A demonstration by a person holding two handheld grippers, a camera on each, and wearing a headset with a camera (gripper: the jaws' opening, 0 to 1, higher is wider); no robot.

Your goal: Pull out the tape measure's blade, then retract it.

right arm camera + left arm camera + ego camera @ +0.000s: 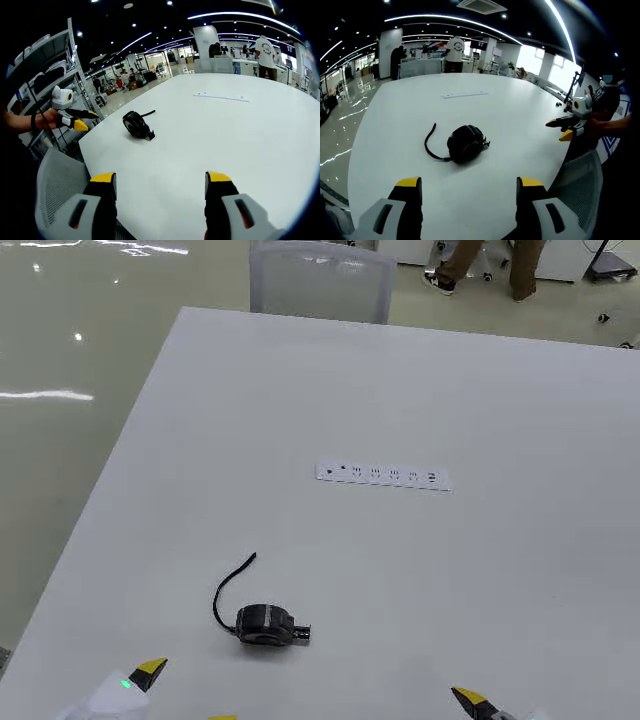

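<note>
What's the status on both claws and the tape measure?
Left claw open, right claw open, both empty. Tape measure on table, blade in, untouched. Power strip beyond it, well apart.

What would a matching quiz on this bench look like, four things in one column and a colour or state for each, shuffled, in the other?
Column one:
1 tape measure
2 power strip
3 chair
4 left claw

Column two:
A open
B grey mesh
C black, round
D white, flat

Pairs: 1-C, 2-D, 3-B, 4-A.
</note>
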